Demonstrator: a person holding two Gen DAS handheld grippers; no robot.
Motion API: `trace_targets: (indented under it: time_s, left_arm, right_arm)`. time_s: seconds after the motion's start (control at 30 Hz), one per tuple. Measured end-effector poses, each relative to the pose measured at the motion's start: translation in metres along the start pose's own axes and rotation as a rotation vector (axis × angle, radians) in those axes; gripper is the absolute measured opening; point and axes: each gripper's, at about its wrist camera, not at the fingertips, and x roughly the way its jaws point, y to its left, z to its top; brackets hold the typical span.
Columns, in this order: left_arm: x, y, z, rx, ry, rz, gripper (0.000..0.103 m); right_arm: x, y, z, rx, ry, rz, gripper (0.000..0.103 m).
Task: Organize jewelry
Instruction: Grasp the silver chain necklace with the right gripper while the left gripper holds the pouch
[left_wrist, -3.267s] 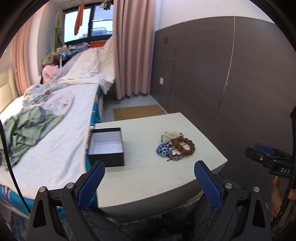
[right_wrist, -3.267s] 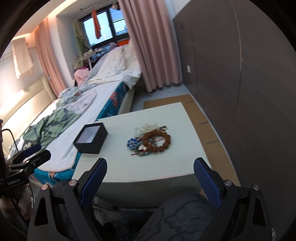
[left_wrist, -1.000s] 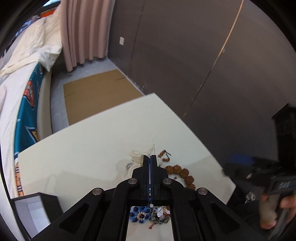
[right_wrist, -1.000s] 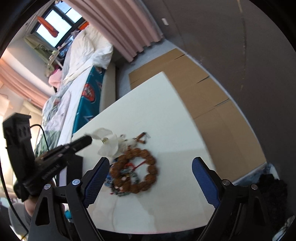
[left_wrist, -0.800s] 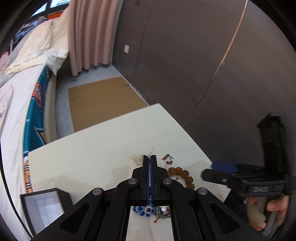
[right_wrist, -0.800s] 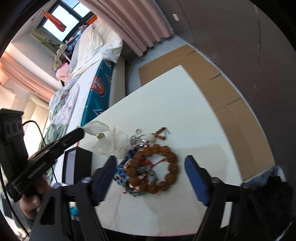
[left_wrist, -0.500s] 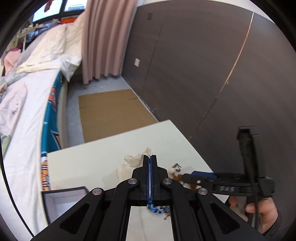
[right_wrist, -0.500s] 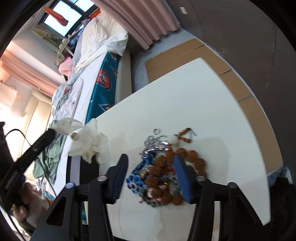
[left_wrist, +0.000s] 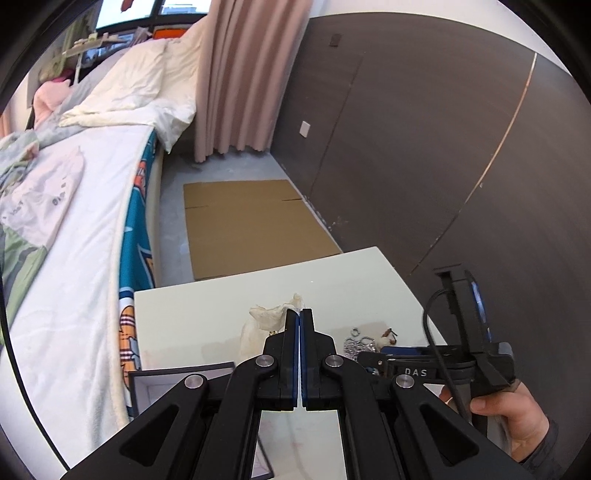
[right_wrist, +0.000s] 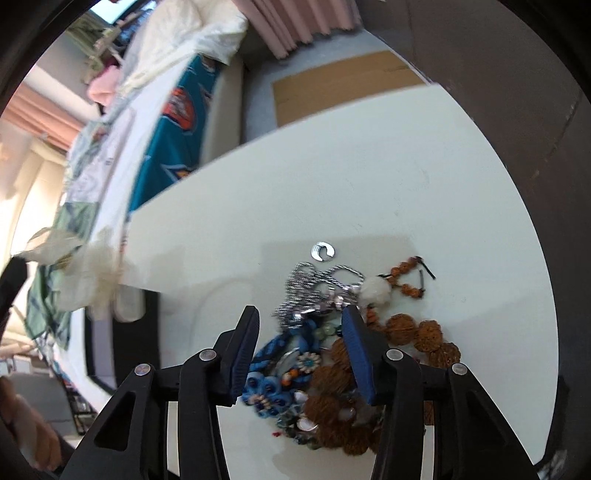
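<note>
- Right gripper (right_wrist: 299, 332), lower centre: jaws parted, straddling the jewelry pile (right_wrist: 332, 354), positioned for a pick.
- Left gripper (left_wrist: 299, 314), lower centre: clamped on the cream organza pouch (left_wrist: 264, 317), lifted above the open black box (left_wrist: 177, 387), lower left.

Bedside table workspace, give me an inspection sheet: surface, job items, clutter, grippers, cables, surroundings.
Surface: cream-white table top, smooth, bare on its far half.
Job's things: heap of jewelry with a brown wooden bead bracelet, a blue flower-bead bracelet and a silver chain; a small silver ring lies apart from the heap. Open black gift box at the table's bed-side edge.
Clutter: nothing seen.
Grippers: left gripper shut on a cream cloth pouch, lifted. Right gripper open, over the heap, nothing gripped.
Cables: black cable on the right gripper's handle.
Surroundings: bed with white bedding, flat brown cardboard on the floor, pink curtain, dark wall panels.
</note>
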Motion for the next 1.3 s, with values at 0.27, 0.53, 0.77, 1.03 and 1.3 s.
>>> trace_targets:
  time_s: [0.27, 0.53, 0.77, 1.03, 1.3]
  left_arm:
    - [-0.010, 0.012, 0.003, -0.025, -0.023, 0.016, 0.000]
    - [-0.017, 0.014, -0.001, -0.026, -0.025, 0.036, 0.000]
    - [-0.034, 0.018, -0.007, -0.027, -0.039, 0.053, 0.000]
    - [-0.061, 0.018, -0.006, -0.012, -0.070, 0.083, 0.000]
    - [-0.074, 0.033, -0.016, -0.011, -0.053, 0.137, 0.000]
  right_arm:
    - [0.017, 0.015, 0.012, -0.062, 0.009, -0.114, 0.053]
    - [0.017, 0.027, 0.003, -0.198, -0.020, -0.235, 0.015]
    - [-0.021, 0.014, 0.001, -0.127, -0.081, -0.027, 0.015]
    - [-0.071, 0.033, -0.009, -0.139, -0.198, 0.146, 0.015]
    - [-0.092, 0.084, -0.021, -0.211, -0.263, 0.267, 0.015]
